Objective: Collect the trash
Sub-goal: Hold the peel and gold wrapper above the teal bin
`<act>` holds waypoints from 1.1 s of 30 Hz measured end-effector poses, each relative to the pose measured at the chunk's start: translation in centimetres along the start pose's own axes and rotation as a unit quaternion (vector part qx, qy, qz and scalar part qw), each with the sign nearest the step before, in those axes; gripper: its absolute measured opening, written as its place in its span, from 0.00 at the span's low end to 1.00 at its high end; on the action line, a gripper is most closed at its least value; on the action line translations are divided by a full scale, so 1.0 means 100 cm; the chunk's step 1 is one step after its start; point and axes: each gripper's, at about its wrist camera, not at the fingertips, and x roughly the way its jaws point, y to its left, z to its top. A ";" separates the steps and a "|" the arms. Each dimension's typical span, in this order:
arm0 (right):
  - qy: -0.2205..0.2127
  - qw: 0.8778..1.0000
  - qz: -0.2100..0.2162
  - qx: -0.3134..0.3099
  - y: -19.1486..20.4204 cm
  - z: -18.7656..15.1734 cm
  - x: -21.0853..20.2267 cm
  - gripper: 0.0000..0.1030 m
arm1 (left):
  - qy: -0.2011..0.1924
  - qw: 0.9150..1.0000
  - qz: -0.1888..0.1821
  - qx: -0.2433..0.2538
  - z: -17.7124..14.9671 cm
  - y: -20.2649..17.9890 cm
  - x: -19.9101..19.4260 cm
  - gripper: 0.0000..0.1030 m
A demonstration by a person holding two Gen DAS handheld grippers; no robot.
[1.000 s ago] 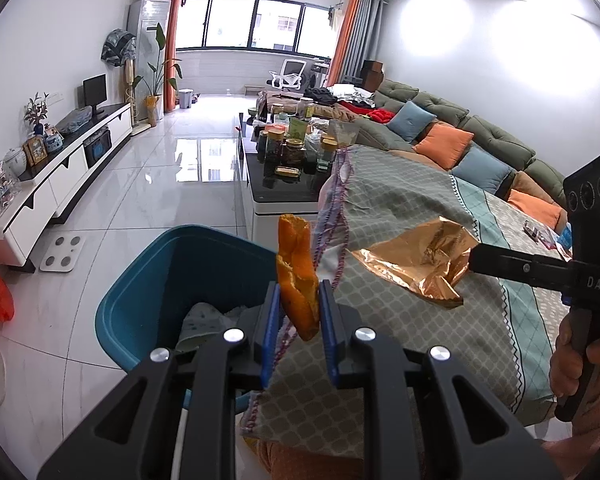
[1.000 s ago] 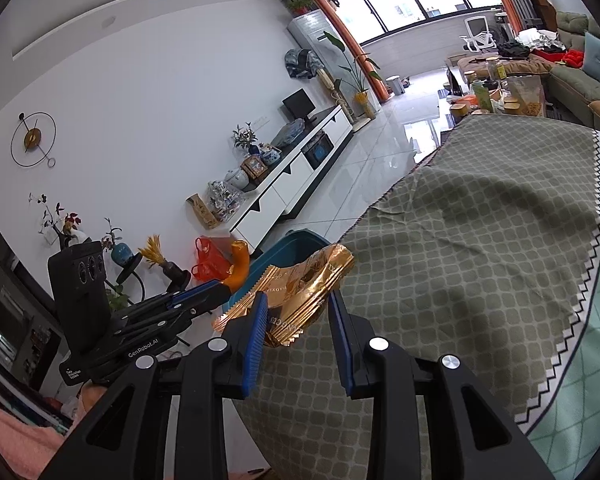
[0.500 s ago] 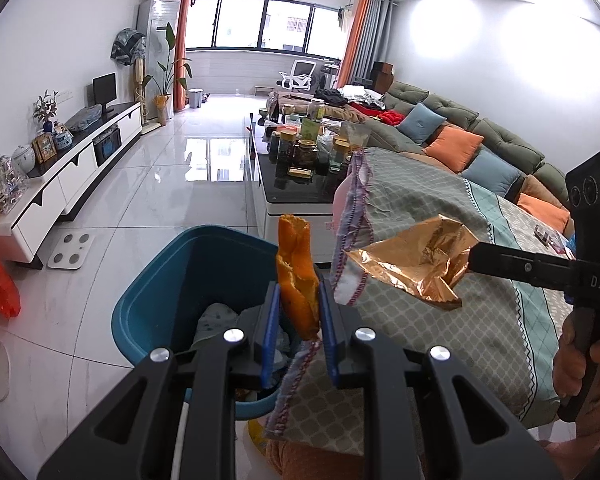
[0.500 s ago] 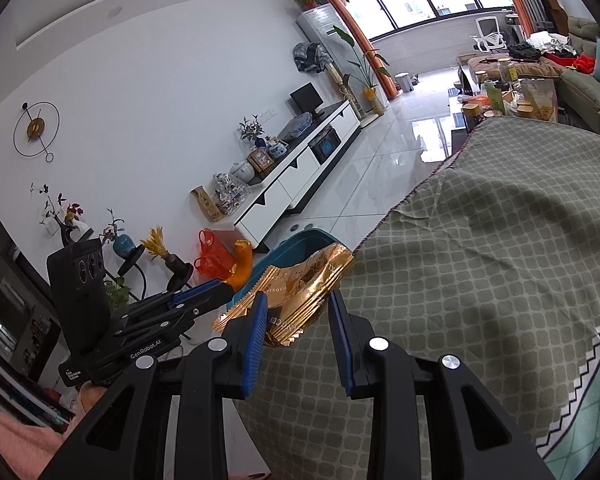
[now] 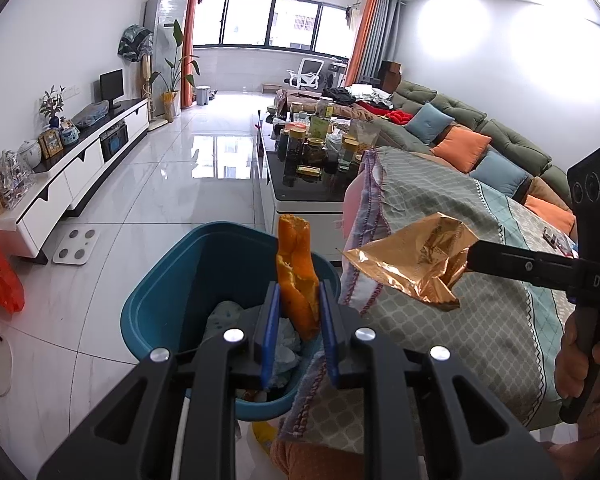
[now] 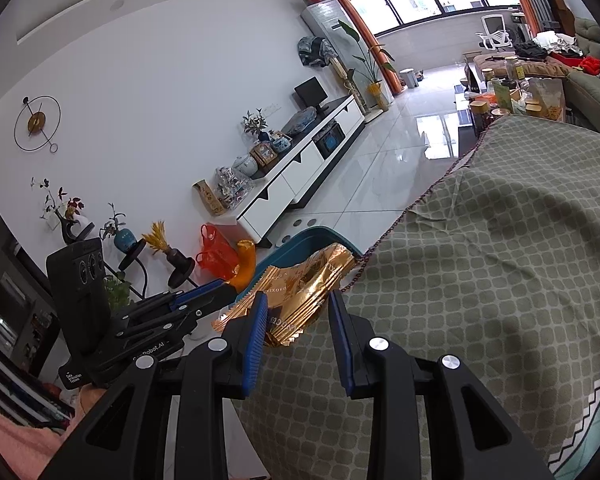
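While orange peel [image 5: 298, 276] stands upright, long axis 12-to-6, pinched in left gripper [image 5: 298, 312], blue bin [image 5: 168, 292] opens directly beneath, toward 7 o'clock. Left nearer bin. Gold wrapper [image 5: 414, 266], clamped in right gripper [image 6: 298, 316], hangs at 3 o'clock, over patterned cloth [image 5: 480, 320], beside bin rim.
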 end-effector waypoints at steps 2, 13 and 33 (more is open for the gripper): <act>0.001 1.000 0.000 -0.001 -0.001 0.001 0.001 0.30 | 0.000 1.000 0.002 0.000 0.000 0.000 0.000 0.20; 0.008 1.000 0.002 -0.008 0.005 0.004 0.010 0.30 | 0.002 1.000 0.009 -0.006 0.000 0.005 0.003 0.20; 0.021 1.000 0.000 -0.021 0.015 0.010 0.029 0.30 | 0.003 1.000 0.015 -0.012 0.000 0.012 0.006 0.20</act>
